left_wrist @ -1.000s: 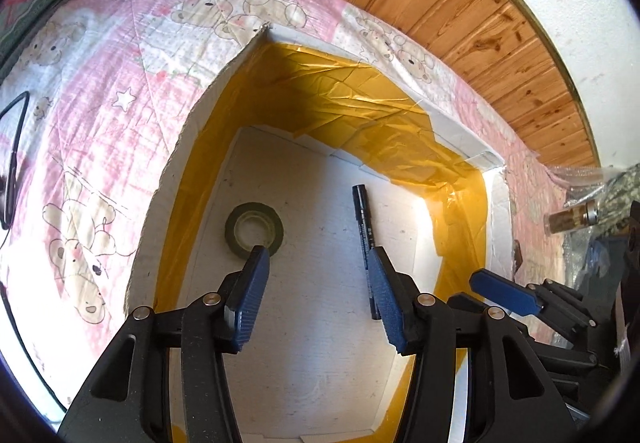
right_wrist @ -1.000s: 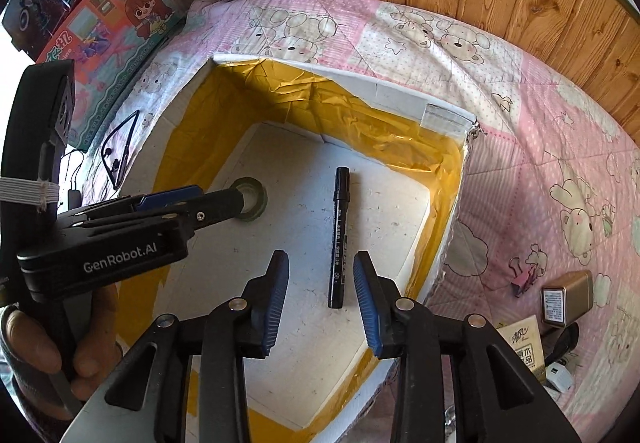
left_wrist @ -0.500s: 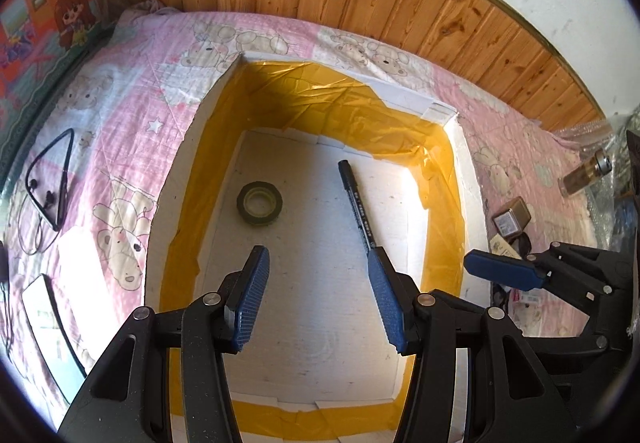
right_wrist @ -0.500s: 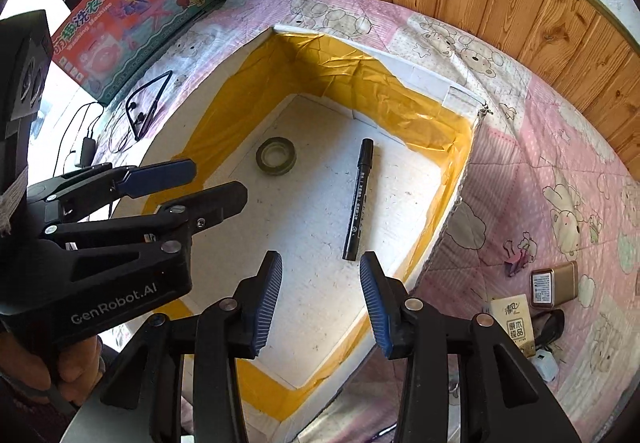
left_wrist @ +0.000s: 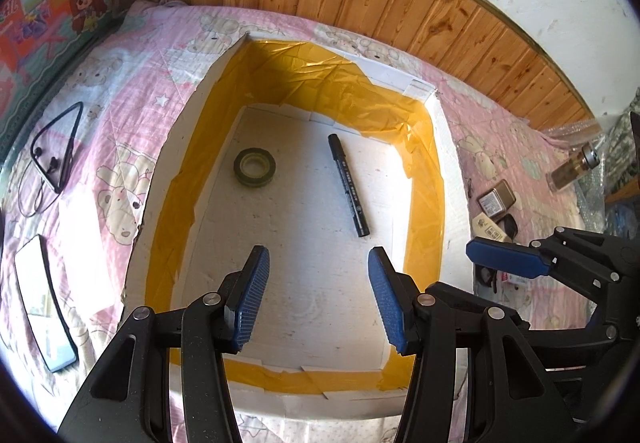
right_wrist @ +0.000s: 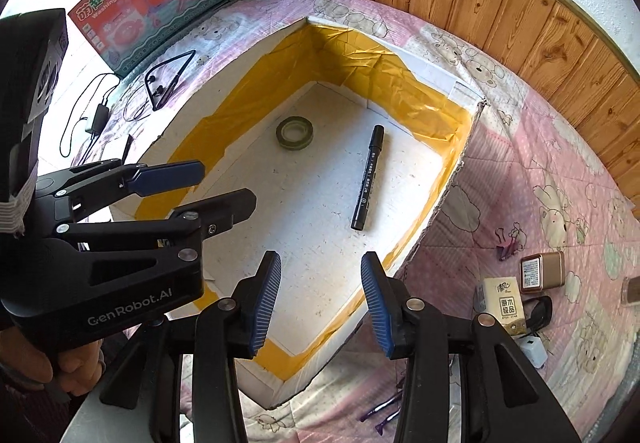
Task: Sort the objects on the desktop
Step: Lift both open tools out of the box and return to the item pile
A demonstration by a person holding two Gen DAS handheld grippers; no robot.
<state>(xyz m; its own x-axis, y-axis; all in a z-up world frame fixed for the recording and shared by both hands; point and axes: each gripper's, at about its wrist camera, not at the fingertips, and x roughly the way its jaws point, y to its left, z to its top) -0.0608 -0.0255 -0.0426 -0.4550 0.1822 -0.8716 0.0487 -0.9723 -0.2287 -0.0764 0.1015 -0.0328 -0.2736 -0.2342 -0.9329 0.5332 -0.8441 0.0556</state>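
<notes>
Both my claws hang half open and empty: left claw (left_wrist: 318,297), right claw (right_wrist: 320,301); marker (right_wrist: 367,179) at twelve, tape roll (right_wrist: 294,133) at eleven.

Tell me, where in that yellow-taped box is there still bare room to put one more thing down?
Inside the box, the near half of the white floor is bare, from the tape roll and marker forward to the front wall. A smaller strip lies between the roll and marker. On the quilt right of the box it is crowded: a gold tin, a small carton and other bits.
</notes>
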